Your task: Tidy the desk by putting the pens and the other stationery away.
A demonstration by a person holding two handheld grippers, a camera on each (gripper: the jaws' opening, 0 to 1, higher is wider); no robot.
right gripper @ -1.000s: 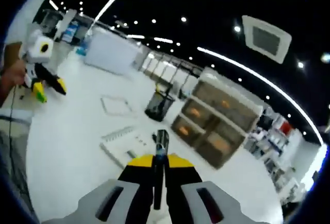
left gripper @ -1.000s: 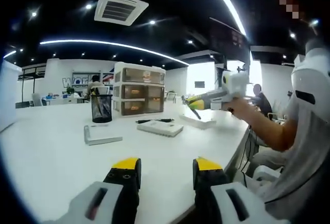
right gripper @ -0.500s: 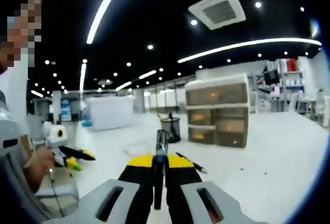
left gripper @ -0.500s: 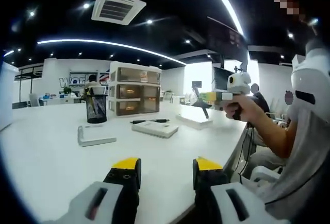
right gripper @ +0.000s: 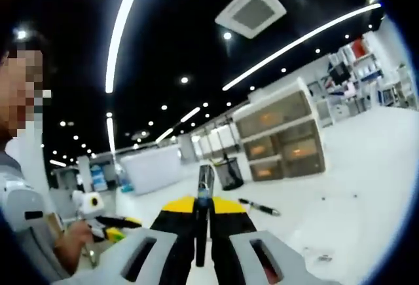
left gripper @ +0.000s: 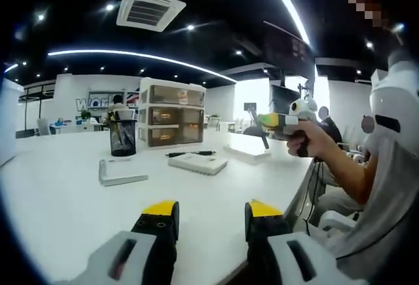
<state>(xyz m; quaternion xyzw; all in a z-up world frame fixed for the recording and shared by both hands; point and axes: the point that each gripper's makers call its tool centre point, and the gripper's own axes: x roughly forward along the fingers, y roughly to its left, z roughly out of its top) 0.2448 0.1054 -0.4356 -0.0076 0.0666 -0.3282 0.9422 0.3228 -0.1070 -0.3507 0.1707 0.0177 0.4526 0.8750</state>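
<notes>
Looking across a white desk [left gripper: 59, 193] under a dark ceiling with strip lights. Left gripper [left gripper: 209, 216] jaws spread, holding nothing, low over the desk. Right gripper [right gripper: 204, 208] pinches a dark pen [right gripper: 205, 181], raised. Left gripper view adds mesh pen cup [left gripper: 123, 138], drawer unit [left gripper: 173, 114], flat white box [left gripper: 199, 163]. Right gripper view shows another pen [right gripper: 260, 208] lying on the desk.

— Can any writing be read here?
— Hardly. In the left gripper view, a blue sign [left gripper: 99, 103] on the far wall starts with what looks like "WOR"; a person hides the rest.
— And the drawers [left gripper: 171, 116]?
— Their labels are too small to read.
</notes>
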